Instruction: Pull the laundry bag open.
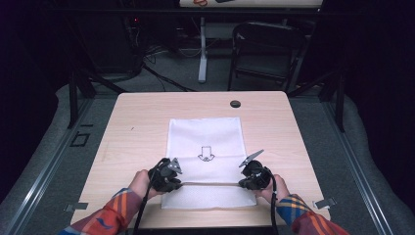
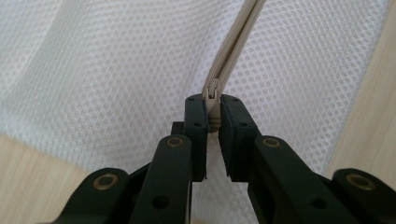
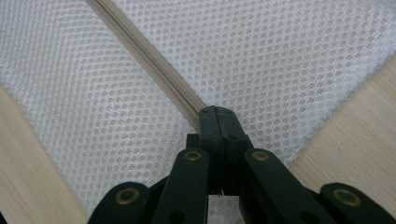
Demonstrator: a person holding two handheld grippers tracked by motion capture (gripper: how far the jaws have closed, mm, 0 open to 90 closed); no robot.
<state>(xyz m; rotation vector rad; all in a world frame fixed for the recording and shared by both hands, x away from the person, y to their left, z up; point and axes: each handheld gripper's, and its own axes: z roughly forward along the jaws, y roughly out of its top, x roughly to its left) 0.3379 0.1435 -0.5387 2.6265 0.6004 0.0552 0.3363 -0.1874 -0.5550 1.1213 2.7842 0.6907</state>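
Mesh bag (image 1: 205, 142), white, beige zip (image 1: 210, 184)

Red-orange plaid sleeves (image 1: 115, 211); each black gripper (image 2: 212, 105) has brass rivets and a trailing cable

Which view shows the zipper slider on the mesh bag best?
The left gripper view: the zipper slider sits close up, pinched between the left gripper's fingers. The right gripper view shows the zipper running away, its end clamped by the right gripper. In the high view the zipper is a thin line.
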